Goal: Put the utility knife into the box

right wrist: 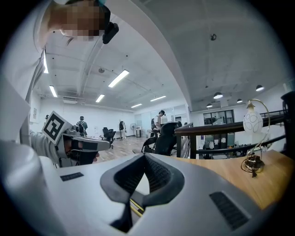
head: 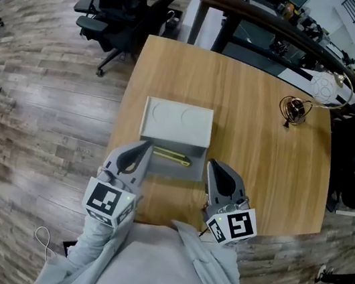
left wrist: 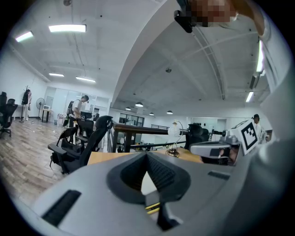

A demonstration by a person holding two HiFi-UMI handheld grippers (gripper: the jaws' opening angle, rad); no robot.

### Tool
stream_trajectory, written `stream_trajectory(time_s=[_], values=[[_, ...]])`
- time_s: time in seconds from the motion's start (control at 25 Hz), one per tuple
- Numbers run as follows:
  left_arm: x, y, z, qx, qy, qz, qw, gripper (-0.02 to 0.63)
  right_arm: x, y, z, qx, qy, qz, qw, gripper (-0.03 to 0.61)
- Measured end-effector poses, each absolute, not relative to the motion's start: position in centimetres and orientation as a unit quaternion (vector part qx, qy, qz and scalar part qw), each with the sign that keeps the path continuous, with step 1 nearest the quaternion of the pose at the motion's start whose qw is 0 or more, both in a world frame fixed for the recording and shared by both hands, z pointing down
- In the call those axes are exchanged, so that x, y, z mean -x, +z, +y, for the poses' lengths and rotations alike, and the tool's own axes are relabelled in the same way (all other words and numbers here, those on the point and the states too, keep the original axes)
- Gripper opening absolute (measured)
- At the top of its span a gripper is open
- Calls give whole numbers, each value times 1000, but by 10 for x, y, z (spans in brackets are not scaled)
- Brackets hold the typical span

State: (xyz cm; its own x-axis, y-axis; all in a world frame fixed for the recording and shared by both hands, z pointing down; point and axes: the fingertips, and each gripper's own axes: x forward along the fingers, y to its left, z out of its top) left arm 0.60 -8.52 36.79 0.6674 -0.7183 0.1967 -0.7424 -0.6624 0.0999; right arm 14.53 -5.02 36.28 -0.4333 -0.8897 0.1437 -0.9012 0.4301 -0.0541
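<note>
Jaws on your left gripper (head: 145, 146) and right gripper (head: 213, 166) are clenched on nothing, at eight and four o'clock of the open grey plastic box (head: 176, 123). The yellow utility knife (head: 172, 157) lies inside. A careless nudge could shove the box.

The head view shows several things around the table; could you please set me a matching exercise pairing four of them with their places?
1. utility knife
2. small lamp
3. office chairs
4. left gripper

A. on the floor past the table's far left corner
B. inside the open box
C. just left of the box, jaws shut
D. on the table's far right part

Pairs: 1-B, 2-D, 3-A, 4-C
</note>
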Motion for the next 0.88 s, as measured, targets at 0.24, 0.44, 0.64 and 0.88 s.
stream_trajectory(time_s=[0.24,0.44,0.64,0.88], values=[[-7,371,-88,-907,72,-404,92,20,-149,366,-52,-532,66,-843,48,17],[-7,373,-89,-909,74,-400,90,20,-149,369,-52,-531,69,-843,51,17],[-6,377,-90,-908,77,-401,93,19,-148,372,-54,-528,71,-845,54,17],[-2,379,-92,-906,77,-404,94,18,-144,375,-57,-525,73,-846,55,17]])
